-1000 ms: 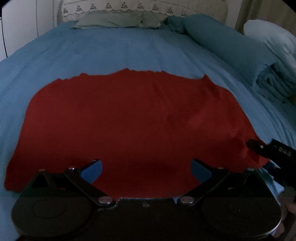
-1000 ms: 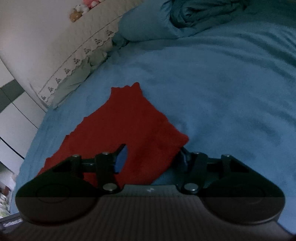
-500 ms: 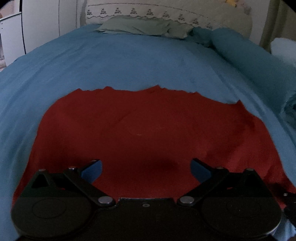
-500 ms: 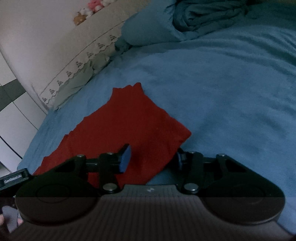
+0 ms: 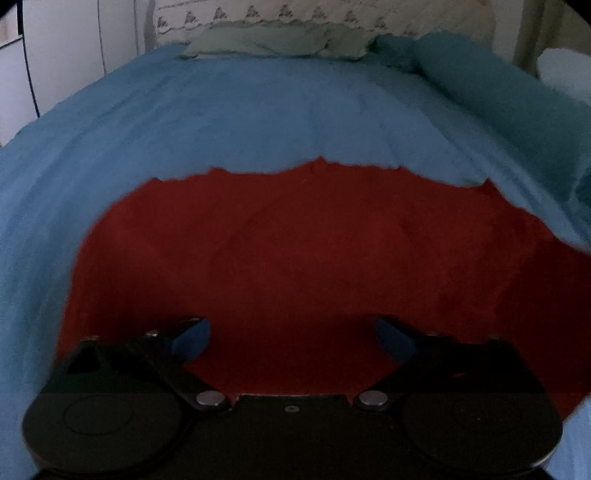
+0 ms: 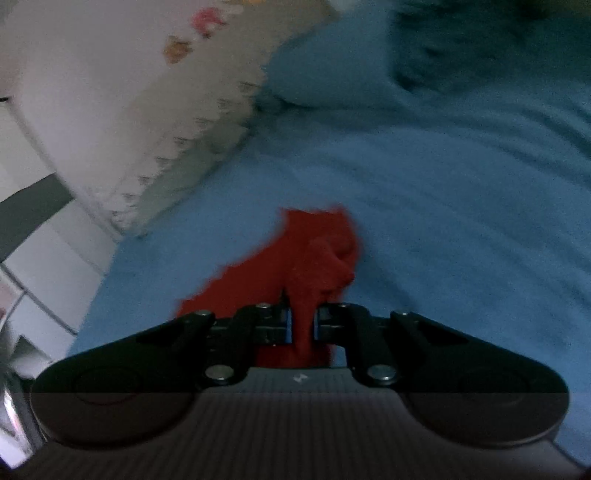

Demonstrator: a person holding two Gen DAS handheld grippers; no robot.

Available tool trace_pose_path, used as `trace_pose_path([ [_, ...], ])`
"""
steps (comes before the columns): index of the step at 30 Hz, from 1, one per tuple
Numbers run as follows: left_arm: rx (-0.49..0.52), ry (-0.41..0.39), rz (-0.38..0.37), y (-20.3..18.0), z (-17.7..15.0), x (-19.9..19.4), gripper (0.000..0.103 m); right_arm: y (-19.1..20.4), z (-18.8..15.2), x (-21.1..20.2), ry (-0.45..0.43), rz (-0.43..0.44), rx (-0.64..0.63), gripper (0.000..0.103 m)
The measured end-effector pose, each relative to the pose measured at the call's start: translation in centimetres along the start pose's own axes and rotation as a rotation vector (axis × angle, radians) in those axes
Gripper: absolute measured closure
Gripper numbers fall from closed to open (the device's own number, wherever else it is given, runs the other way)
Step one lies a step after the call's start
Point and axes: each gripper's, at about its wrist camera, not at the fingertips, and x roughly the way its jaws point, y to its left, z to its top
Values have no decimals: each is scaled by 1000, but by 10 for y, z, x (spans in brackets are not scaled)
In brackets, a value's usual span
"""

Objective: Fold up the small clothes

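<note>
A red cloth (image 5: 295, 251) lies spread flat on the blue bedspread (image 5: 258, 110). In the left wrist view my left gripper (image 5: 291, 332) hovers over the cloth's near part, jaws wide apart with nothing between its blue pads (image 5: 192, 332). In the right wrist view my right gripper (image 6: 303, 325) is shut on a corner of the red cloth (image 6: 317, 254), which bunches up between the pads and rises off the bedspread (image 6: 443, 221). This view is blurred by motion.
A grey-green pillow (image 5: 273, 40) and a lace-trimmed headboard (image 5: 332, 16) stand at the bed's far end. A rolled teal duvet (image 5: 498, 96) runs along the right side. White cupboard doors (image 5: 55, 55) stand to the left of the bed.
My right gripper has closed on the cloth's corner and lifted it, so the corner now bunches up. My left gripper has shifted across the cloth and stayed open.
</note>
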Motion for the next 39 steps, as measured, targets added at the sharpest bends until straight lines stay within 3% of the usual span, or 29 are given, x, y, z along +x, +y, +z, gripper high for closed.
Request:
trace_pose_path([
  [3,-1,-7,-4,32,-2,-25,5,65,4,-2,-19,110,-116,78],
  [5,5,-19,16,57,-9,-44,5,113,-8,-1,-21,228,-230,78],
  [8,2,-28,74,96,-27,-67,5,174,-49,1,12,417,-478,78],
  [10,-29,-28,63,122,-44,-75,5,205,-91,11,94,507,-663,79],
  [12,-56,-14,62,139,-61,-76,5,222,-133,28,203,508,-804,79],
  [15,-78,-4,57,150,-83,-72,5,230,-183,55,319,426,-951,79],
  [19,-34,14,56,149,-82,-72,5,229,-184,55,307,453,-898,79],
  [23,-69,15,25,156,-90,-77,5,241,-180,41,240,498,-933,76],
  [25,-48,28,34,154,-91,-77,5,245,-188,41,280,494,-998,59],
  [26,-27,24,47,152,-91,-79,5,244,-189,39,310,491,-1009,32],
  [27,-11,24,54,150,-91,-81,5,243,-187,34,308,497,-1002,19],
  [30,4,3,19,151,-89,-91,5,211,-165,6,186,495,-879,15],
  [33,-24,-40,-33,155,-86,-103,5,168,-147,-11,156,411,-733,15],
  [35,-64,-67,-78,158,-83,-109,5,138,-144,-19,138,324,-708,15],
  [39,-150,-111,-160,156,-72,-108,7,92,-146,-26,165,238,-662,15],
])
